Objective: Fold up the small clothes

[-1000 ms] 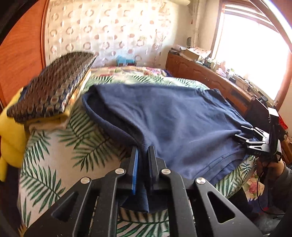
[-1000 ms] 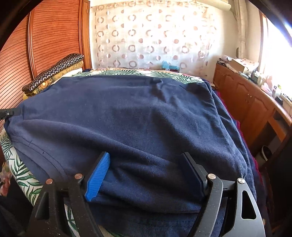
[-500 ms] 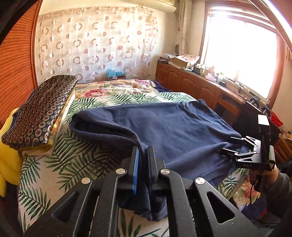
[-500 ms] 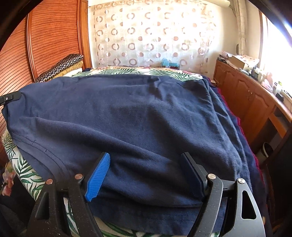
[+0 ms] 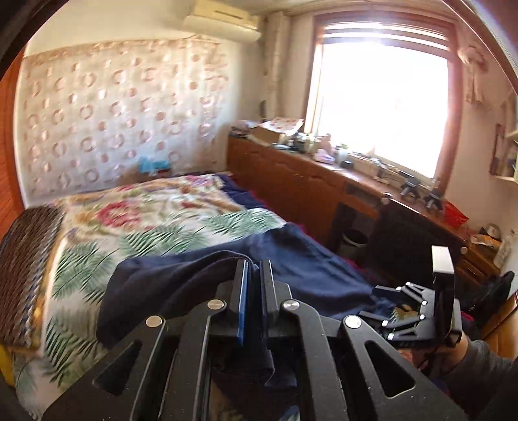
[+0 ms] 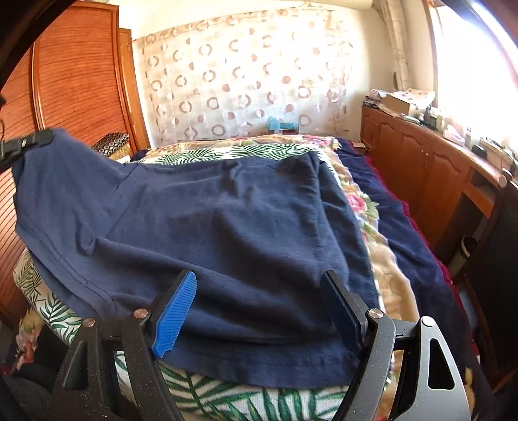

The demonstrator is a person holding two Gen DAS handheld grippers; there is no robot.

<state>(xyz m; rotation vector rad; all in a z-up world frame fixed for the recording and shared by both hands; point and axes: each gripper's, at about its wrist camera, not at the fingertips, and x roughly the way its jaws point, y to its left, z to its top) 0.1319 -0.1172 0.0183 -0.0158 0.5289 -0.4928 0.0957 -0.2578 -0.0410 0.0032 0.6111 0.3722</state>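
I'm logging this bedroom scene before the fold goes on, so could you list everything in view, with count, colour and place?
Shirt: one, navy, spread on the bed, left corner lifted.
Bedspread: one, white with green leaves and pink flowers, covering the bed.
Blanket: one, navy, along the bed's right edge.
Cushion: one, brown patterned, at the bed's left side.
Curtain: one, cream with circles, on the far wall.
Cabinet: one, brown wood, cluttered top, under the window.
Wardrobe: one, brown wood, left wall.
Air conditioner: one, white, high on the wall.
Left gripper: black, shut on the shirt's corner.
Right gripper: black, blue pad, open over the shirt's near hem.
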